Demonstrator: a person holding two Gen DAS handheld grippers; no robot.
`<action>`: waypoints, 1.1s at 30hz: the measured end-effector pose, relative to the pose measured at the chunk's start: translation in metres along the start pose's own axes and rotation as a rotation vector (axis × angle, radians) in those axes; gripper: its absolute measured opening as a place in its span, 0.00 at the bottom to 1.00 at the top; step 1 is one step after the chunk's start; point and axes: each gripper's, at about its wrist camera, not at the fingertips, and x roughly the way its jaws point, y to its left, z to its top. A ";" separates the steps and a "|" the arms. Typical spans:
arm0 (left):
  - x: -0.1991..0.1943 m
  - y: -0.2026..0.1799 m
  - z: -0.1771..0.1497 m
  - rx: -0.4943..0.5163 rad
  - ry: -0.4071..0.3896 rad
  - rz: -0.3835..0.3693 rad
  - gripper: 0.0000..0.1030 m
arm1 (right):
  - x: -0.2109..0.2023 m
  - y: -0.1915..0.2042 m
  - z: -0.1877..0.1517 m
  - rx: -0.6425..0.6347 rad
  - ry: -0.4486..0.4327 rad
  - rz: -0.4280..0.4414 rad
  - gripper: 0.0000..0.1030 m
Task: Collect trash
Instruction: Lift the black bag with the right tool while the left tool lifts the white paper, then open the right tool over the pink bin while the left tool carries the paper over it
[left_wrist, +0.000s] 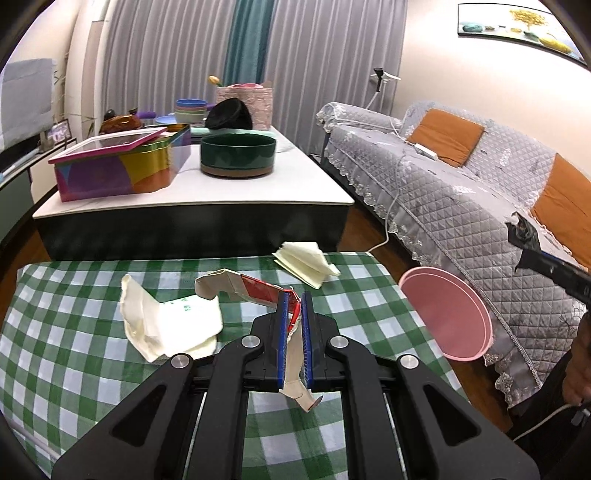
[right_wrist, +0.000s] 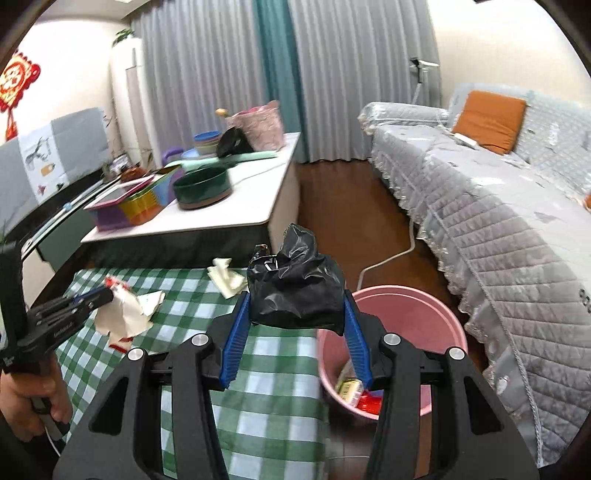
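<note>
Left tongs (left_wrist: 294, 295) were clamped tight on the flattened red-and-white carton (left_wrist: 255, 290) above the checked counter (left_wrist: 74, 295). Right tongs (right_wrist: 295, 295) gripped a crumpled black bag (right_wrist: 295, 291), seemingly just beside the pink bin (right_wrist: 424, 306).

No text is showing clearly enough to read. The crumpled white paper wrapper (left_wrist: 173, 325) is carrying small green print, and the black body of the left gripper (right_wrist: 92, 297) is bearing pale lettering; both are staying too blurred to make out.
</note>
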 end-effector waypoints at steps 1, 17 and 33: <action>0.000 -0.003 0.000 0.003 0.000 -0.005 0.07 | -0.001 -0.005 0.000 0.009 -0.001 -0.005 0.47; 0.012 -0.074 0.007 0.089 0.005 -0.095 0.07 | 0.002 -0.083 -0.002 0.133 0.009 -0.127 0.47; 0.064 -0.154 0.035 0.148 0.024 -0.195 0.07 | 0.025 -0.111 0.008 0.156 0.002 -0.192 0.47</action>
